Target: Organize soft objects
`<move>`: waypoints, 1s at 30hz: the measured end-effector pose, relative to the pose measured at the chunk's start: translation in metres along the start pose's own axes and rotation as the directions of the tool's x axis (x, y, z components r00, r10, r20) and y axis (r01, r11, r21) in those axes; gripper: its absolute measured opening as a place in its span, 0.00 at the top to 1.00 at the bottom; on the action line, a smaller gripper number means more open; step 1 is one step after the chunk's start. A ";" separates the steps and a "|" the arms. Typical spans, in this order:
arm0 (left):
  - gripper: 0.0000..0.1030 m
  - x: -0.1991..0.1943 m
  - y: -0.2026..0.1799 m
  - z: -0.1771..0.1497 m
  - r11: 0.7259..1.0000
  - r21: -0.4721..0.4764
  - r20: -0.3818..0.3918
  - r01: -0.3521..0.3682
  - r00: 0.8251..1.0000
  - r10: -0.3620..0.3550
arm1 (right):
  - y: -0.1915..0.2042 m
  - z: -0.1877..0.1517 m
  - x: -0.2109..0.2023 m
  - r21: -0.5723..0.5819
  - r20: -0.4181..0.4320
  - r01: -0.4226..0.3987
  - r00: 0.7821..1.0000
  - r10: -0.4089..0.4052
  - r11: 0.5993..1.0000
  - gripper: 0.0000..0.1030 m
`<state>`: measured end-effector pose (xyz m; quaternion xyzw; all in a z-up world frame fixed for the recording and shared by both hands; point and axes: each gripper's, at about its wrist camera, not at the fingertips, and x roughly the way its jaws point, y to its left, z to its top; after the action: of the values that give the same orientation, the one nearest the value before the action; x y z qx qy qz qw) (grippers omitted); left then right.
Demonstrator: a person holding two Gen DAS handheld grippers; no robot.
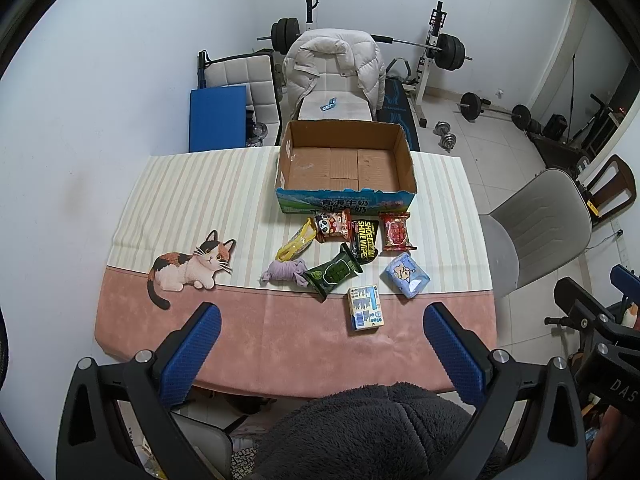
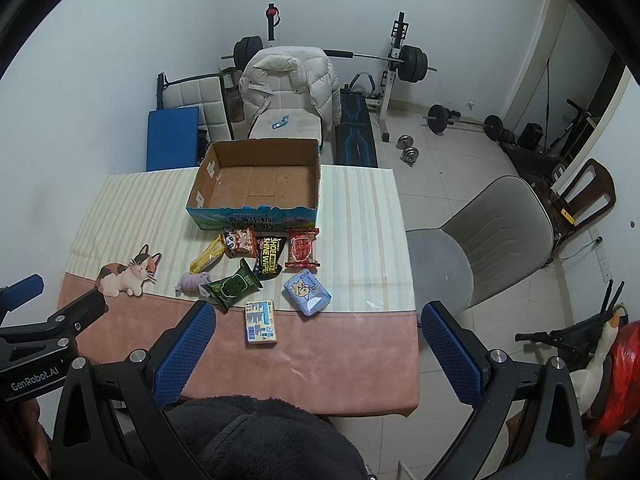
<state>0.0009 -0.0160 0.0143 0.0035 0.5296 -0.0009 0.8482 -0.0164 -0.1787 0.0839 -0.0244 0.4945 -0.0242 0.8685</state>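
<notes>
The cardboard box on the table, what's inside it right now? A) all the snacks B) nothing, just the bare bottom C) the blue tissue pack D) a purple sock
B: the cardboard box shows only its bare brown bottom, while the blue tissue pack, the purple rolled cloth and the snack packs all lie on the tablecloth in front of it.

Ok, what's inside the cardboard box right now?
Nothing: the cardboard box shows only its bare brown floor. Its near wall hides a thin strip of floor just behind it.
</notes>
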 end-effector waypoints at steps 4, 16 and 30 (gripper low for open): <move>0.00 0.000 -0.002 -0.001 1.000 0.000 0.006 -0.001 1.000 0.001 | -0.002 0.000 0.001 0.003 -0.003 -0.002 1.000 0.002 1.000 0.00; 0.00 -0.001 -0.004 -0.002 1.000 -0.001 0.010 0.002 1.000 -0.002 | -0.005 0.000 -0.005 0.014 0.012 0.002 1.000 -0.002 1.000 0.00; 0.00 -0.005 0.000 -0.001 1.000 -0.005 0.019 0.001 1.000 -0.001 | -0.002 0.002 -0.007 0.010 0.019 0.002 1.000 -0.002 1.000 0.00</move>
<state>-0.0024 -0.0162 0.0186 0.0011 0.5214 -0.0001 0.8533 -0.0180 -0.1801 0.0910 -0.0207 0.4860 -0.0272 0.8733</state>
